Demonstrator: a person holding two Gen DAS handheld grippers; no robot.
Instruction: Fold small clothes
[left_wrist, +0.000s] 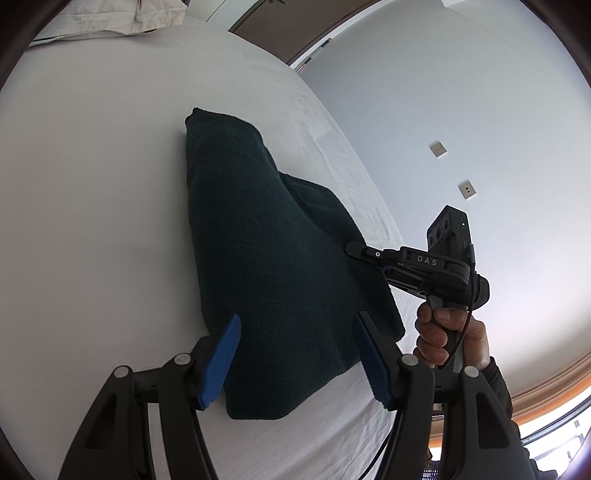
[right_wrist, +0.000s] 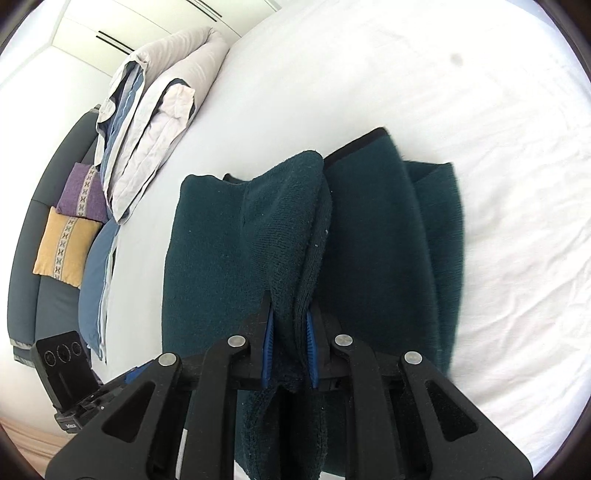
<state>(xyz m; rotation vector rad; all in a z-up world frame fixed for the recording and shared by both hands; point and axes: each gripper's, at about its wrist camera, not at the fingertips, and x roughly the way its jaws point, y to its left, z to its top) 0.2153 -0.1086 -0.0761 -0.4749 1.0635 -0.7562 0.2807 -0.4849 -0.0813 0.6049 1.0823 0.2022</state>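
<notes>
A dark green knitted garment (left_wrist: 266, 266) lies partly folded on the white bed sheet (left_wrist: 92, 184). My left gripper (left_wrist: 299, 358) is open, its blue pads (left_wrist: 219, 365) on either side of the garment's near end, holding nothing. My right gripper (right_wrist: 290, 345) is shut on a raised fold of the same garment (right_wrist: 288, 229), lifting it above the flat layers (right_wrist: 388, 240). In the left wrist view the right gripper (left_wrist: 354, 251) shows at the garment's right edge, held by a hand (left_wrist: 443, 332).
A folded pale duvet (right_wrist: 147, 122) lies along the bed's far-left side. Purple (right_wrist: 83, 192) and yellow (right_wrist: 64, 247) cushions sit on a dark sofa beyond it. The bed's edge (left_wrist: 362, 177) and a white wall (left_wrist: 461, 129) lie right of the garment.
</notes>
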